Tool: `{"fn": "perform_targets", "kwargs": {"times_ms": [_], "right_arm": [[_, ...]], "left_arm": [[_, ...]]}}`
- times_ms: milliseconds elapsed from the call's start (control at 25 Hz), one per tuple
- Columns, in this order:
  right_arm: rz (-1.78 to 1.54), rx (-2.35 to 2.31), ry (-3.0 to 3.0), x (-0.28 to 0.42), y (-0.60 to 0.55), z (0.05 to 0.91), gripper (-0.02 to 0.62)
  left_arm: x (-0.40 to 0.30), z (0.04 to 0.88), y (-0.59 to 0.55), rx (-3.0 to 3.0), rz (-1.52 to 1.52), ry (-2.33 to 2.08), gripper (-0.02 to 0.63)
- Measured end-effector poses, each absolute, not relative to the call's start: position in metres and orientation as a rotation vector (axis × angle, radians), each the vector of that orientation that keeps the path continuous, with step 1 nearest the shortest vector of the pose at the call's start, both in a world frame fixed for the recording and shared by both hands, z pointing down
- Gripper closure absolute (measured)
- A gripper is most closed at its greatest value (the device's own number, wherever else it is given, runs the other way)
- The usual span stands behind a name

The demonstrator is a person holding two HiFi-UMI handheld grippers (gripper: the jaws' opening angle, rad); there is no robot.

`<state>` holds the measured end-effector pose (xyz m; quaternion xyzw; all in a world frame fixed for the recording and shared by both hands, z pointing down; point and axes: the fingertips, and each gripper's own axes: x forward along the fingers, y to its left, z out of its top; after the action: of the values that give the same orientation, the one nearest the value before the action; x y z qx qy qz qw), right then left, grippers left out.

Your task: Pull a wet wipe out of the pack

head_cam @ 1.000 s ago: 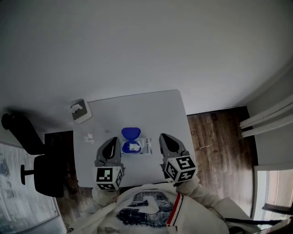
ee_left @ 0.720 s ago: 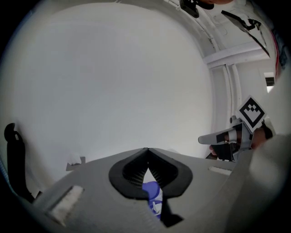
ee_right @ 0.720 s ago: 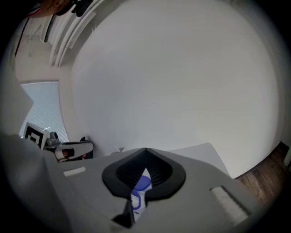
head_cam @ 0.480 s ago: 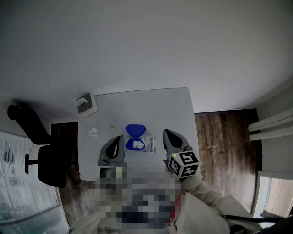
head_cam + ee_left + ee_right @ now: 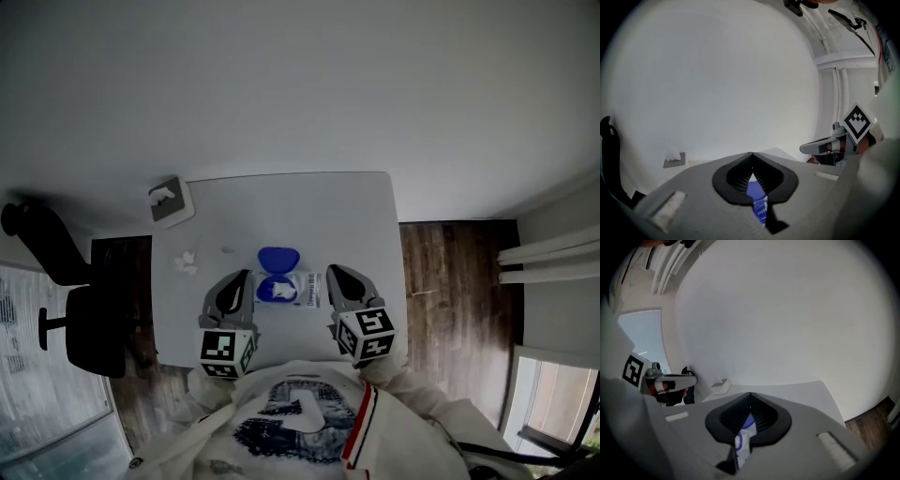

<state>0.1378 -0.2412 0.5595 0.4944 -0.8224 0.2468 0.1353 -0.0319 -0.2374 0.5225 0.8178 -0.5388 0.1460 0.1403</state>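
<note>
Descent: left gripper and right gripper lower than second ago, jaws together, empty. Pack between tips, lid up, wipe unpinched; approach only.

Bench: plain white.
Wipe pack: white, blue print.
Flip lid: solid blue.
Left gripper, right gripper: grey shells, black pads.
Marker cubes: black-and-white squares.
Floor: dark brown wood grain.
Chair: black.
</note>
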Motion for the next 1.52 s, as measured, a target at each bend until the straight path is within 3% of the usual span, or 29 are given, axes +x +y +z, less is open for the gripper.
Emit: {"fn": "perform_targets", "kwargs": {"times_ms": [160,320,400,480,760,960,1520], "right_arm": [[0.719,1.42,-2.374,0.132,-0.241,0.567,0.588],[0.727,1.348,-2.373,0.12,-0.24,0.579,0.517],[0.71,1.323,-2.367,0.115,-0.24,0.586,0.449],[0.684,1.304,-2.352,0.11,-0.24,0.595,0.324],[0.659,1.084,-2.327,0.085,-0.226,0.63,0.187],[0.621,0.896,-2.232,0.071,-0.208,0.668,0.203],[0.62,0.708,-2.172,0.045,-0.191,0.722,0.348]], "left_arm": [[-0.035,0.537,-0.236,2.354,0.425,-1.522,0.601],[-0.042,0.546,-0.233,2.34,0.431,-1.505,0.601],[-0.044,0.546,-0.233,2.336,0.428,-1.502,0.601],[-0.046,0.546,-0.233,2.337,0.422,-1.501,0.601],[-0.052,0.546,-0.232,2.328,0.412,-1.504,0.601],[-0.055,0.546,-0.227,2.311,0.409,-1.519,0.601],[-0.071,0.555,-0.216,2.254,0.453,-1.555,0.601]]}}
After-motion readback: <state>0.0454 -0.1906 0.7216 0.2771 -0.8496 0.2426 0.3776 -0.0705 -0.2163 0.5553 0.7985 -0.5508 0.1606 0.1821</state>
